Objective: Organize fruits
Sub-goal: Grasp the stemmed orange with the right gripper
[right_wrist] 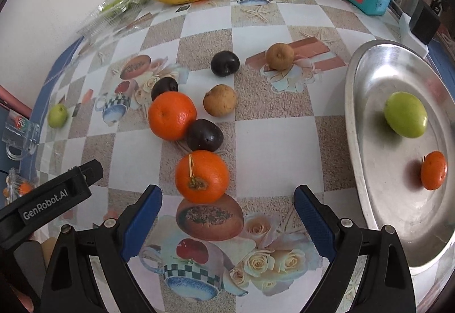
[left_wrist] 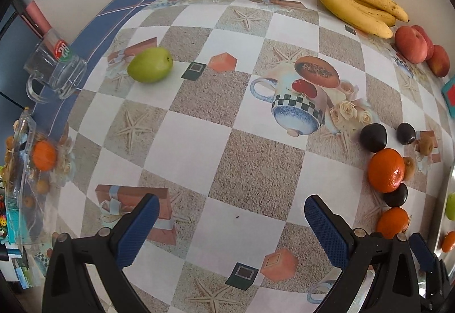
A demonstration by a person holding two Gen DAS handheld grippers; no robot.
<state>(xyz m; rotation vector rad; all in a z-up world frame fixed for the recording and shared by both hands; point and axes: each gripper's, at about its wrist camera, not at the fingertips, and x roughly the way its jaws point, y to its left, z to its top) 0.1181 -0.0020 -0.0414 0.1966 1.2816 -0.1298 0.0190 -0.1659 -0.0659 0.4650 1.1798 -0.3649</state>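
- Fruit lies scattered over the surface [right_wrist: 270, 139]; a green fruit [right_wrist: 406, 114] and a small orange [right_wrist: 433, 170] already sit in the metal tray [right_wrist: 358, 125], which I take as the collecting spot.
- My right tool [right_wrist: 227, 225] is spread wide and empty, just short of the nearest orange [right_wrist: 202, 176], likely my next pick.
- That orange is round, with no real long axis; its stem end faces my camera.
- My left tool [left_wrist: 231, 230] gapes empty over bare cloth.
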